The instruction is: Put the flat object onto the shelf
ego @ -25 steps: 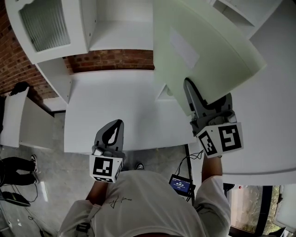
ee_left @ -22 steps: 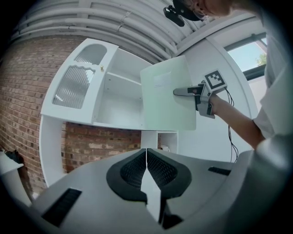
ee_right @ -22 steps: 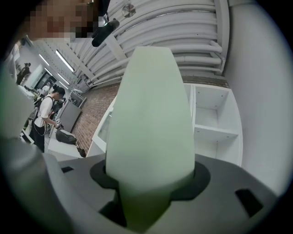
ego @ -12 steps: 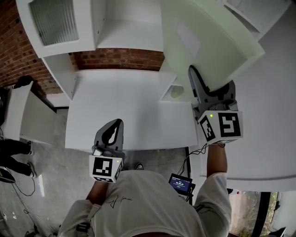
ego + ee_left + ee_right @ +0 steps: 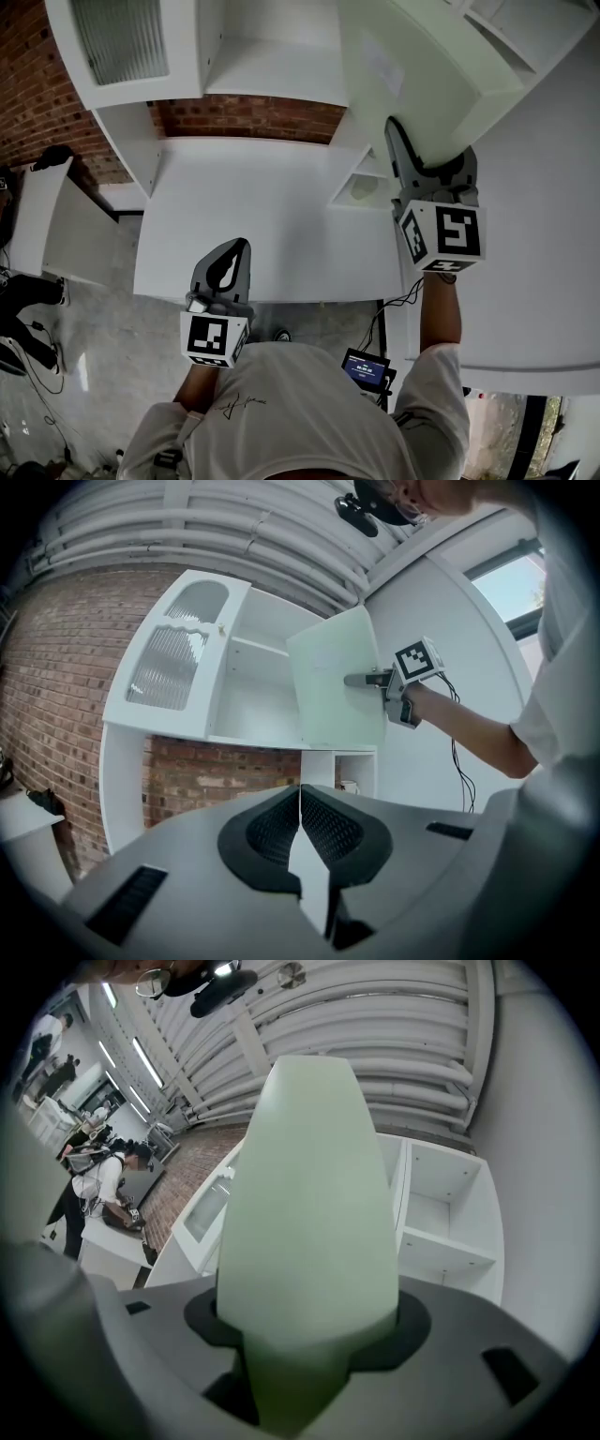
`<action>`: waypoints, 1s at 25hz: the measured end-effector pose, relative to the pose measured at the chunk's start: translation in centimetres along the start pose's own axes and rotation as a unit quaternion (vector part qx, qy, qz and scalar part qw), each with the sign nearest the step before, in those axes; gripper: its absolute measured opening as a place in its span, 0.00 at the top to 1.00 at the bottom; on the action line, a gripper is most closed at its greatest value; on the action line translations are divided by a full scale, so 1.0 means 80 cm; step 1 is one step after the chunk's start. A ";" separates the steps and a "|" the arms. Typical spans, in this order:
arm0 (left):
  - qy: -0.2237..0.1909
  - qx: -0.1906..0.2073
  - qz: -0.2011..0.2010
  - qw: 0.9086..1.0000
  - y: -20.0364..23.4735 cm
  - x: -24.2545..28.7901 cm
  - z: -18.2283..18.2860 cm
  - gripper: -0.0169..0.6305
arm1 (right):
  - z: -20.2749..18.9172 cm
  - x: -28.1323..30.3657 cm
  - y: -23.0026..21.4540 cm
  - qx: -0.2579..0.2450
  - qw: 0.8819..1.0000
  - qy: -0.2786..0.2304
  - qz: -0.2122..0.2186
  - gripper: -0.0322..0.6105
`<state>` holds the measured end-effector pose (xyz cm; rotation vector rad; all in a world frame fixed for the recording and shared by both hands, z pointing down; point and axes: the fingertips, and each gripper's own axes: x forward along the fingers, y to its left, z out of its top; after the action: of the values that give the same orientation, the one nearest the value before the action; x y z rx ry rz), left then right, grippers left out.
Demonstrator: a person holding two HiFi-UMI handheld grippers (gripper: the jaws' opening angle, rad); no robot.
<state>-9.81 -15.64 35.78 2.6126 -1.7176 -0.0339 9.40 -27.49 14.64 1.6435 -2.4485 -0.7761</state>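
The white shelf unit (image 5: 272, 70) stands open above the white table (image 5: 272, 225), its low cubby (image 5: 349, 180) holding a small pale round item (image 5: 363, 188) too small to identify. The right gripper (image 5: 398, 141) pinches the lower edge of the pale green flat board (image 5: 412, 75), raised and tilted before the upper compartments; the left gripper (image 5: 239, 251) hangs over the table's near edge, jaws pressed together, empty

Pale green flat board (image 5: 412, 84) tilted upright before white shelf (image 5: 272, 70).
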 end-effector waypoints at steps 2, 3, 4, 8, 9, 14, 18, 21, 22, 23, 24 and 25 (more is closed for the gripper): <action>-0.001 0.000 0.000 1.000 0.000 0.001 0.000 0.94 | -0.001 0.004 0.003 -0.014 1.000 0.003 0.000 0.53; -0.001 -0.001 -0.001 1.000 -0.001 0.001 -0.001 0.94 | -0.002 0.005 0.004 -0.021 1.000 0.004 0.000 0.53; 0.000 -0.002 -0.001 1.000 -0.003 0.001 -0.002 0.94 | -0.003 0.005 0.004 -0.027 1.000 0.006 -0.002 0.53; 0.000 -0.006 -0.001 1.000 -0.005 0.004 -0.005 0.95 | -0.011 0.011 0.004 -0.039 0.999 0.012 -0.004 0.53; 0.000 -0.006 -0.001 1.000 -0.005 0.005 -0.004 0.95 | -0.012 0.012 0.003 -0.039 0.999 0.014 -0.003 0.53; 0.001 -0.010 -0.005 1.000 -0.006 0.009 -0.005 0.95 | -0.019 0.017 0.005 -0.060 0.998 0.022 -0.008 0.53; 0.002 -0.011 -0.006 1.000 -0.005 0.011 -0.003 0.95 | -0.018 0.022 0.009 -0.065 0.998 0.022 -0.007 0.53; -0.001 -0.024 -0.010 1.000 -0.006 0.014 -0.002 0.95 | -0.018 0.025 0.016 -0.080 0.997 0.022 -0.005 0.53; -0.003 -0.028 -0.013 1.000 -0.008 0.014 -0.001 0.95 | -0.019 0.025 0.018 -0.090 0.996 0.023 -0.005 0.53; -0.004 -0.029 -0.015 0.999 -0.010 0.015 0.001 0.94 | -0.020 0.025 0.022 -0.100 0.995 0.024 -0.005 0.53; -0.005 -0.028 -0.017 0.999 -0.012 0.016 0.002 0.95 | -0.021 0.026 0.025 -0.109 0.994 0.025 -0.005 0.53; -0.006 -0.028 -0.020 0.999 -0.014 0.016 0.003 0.95 | -0.021 0.027 0.029 -0.117 0.993 0.024 -0.004 0.53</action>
<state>-8.30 -16.41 35.54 2.6114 -1.6442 -0.0957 7.14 -29.30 16.72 1.5662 -2.2210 -0.9706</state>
